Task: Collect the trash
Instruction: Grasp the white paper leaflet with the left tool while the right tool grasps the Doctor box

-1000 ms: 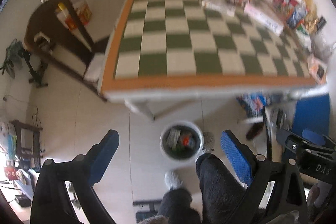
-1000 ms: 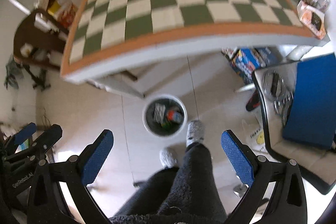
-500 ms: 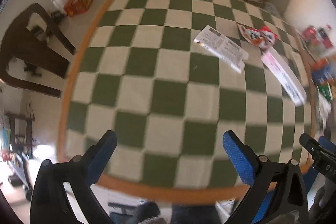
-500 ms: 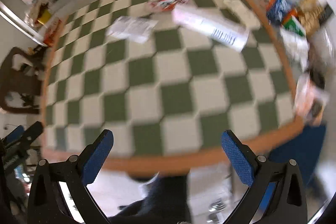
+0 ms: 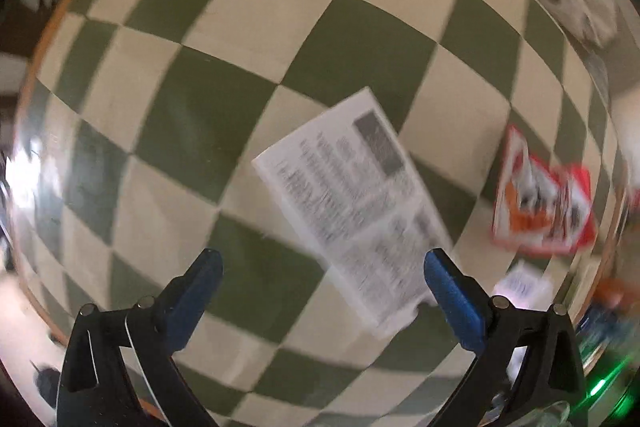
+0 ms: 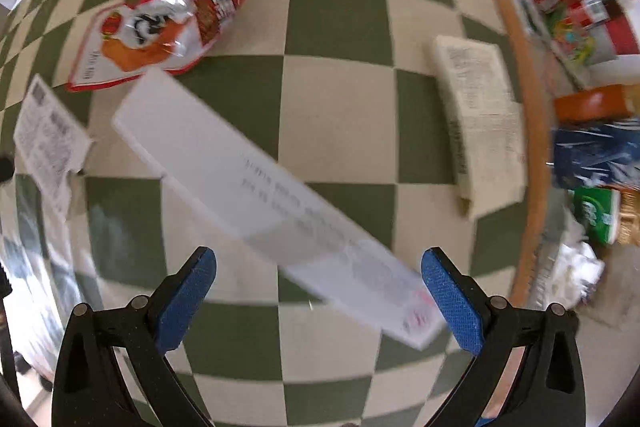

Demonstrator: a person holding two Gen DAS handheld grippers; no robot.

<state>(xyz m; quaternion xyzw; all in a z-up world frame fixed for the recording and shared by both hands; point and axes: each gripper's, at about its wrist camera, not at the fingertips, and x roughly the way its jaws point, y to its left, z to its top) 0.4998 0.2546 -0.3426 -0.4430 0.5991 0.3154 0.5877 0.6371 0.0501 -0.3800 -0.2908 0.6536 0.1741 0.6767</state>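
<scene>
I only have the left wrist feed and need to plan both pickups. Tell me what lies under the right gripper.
Observer: A long white flattened box lies diagonally on the checkered table, its near end beside the right gripper, which is open and holds nothing.
Operator: Give me what else lies beyond it.
Observer: A folded printed paper lies flat near the table's right edge, apart from the box.
Operator: Now the red wrapper; I see only a blurred piece.
Observer: The red and white snack wrapper lies crumpled at the box's far end; whether they touch is unclear.
Operator: Report anything off the table.
Observer: Packaged goods crowd the surface past the right edge.
</scene>
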